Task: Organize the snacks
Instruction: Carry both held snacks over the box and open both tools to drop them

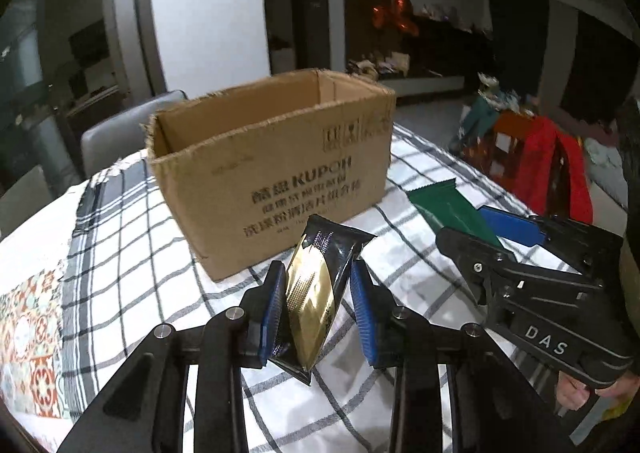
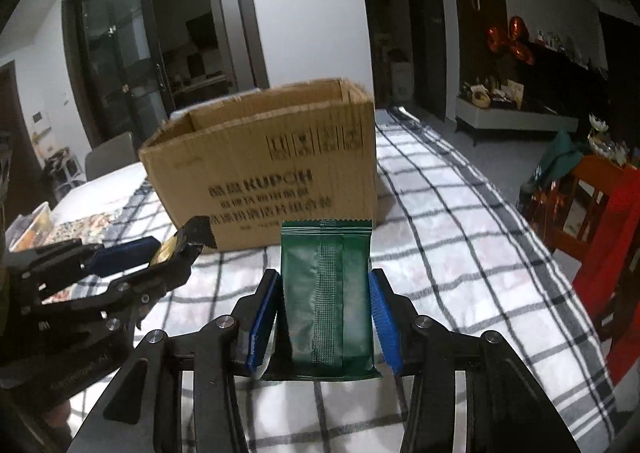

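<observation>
L gripper (image 1: 318, 307) pinches gold pack (image 1: 310, 301), R gripper (image 2: 324, 315) pinches green pack (image 2: 326, 293), both near box (image 1: 272, 169); light, crinkly foil, grip mid-body.

The left gripper (image 1: 318, 307) is held above the table, tilted forward and down, its two blue pads (image 1: 273, 309) set apart and clamped on the sides of a black-and-gold packet (image 1: 316, 293) that sits twisted between them. The right gripper (image 2: 325, 317) hangs beside it at much the same tilt, its blue pads (image 2: 385, 323) pressing the edges of a green packet (image 2: 326, 301) that stands upright in the grip. Seen from the left wrist, fingers of the person's hand (image 1: 576, 391) curl round the right gripper's black handle, low at the frame's edge.
</observation>
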The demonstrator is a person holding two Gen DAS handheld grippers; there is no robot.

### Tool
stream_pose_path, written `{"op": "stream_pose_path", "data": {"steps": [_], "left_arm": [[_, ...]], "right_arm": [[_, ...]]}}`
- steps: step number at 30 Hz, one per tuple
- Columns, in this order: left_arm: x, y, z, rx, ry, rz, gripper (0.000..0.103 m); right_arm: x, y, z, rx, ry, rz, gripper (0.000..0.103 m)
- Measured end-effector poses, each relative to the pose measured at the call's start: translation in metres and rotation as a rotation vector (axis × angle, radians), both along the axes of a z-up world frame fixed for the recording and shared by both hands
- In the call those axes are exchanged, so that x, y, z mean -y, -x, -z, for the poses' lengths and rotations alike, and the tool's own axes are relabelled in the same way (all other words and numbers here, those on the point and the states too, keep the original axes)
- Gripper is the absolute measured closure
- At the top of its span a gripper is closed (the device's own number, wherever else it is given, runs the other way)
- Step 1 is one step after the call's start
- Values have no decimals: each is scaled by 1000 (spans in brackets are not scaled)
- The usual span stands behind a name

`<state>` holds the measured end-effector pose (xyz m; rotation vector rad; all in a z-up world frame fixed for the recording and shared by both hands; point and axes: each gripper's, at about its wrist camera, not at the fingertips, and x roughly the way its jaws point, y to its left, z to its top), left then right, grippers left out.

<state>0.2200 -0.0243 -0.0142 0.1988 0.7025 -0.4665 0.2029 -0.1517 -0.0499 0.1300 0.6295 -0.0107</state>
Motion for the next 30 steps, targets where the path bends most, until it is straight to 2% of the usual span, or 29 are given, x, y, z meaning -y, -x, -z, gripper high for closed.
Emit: {"op": "stream_pose_path", "data": {"steps": [12, 16, 24, 30], "left_arm": [[-5, -7, -41, 70, 67, -111, 71], [-6, -21, -54, 89, 77, -131, 71], [-4, -53, -82, 150, 71, -153, 71], [-6, -81, -91, 157, 77, -173, 71]], "right_arm": [[13, -21, -44, 58, -24, -77, 57], [17, -38, -60, 97, -4, -81, 57], [22, -75, -83, 119, 7, -99, 57], [19, -101, -96, 132, 15, -125, 57]]}}
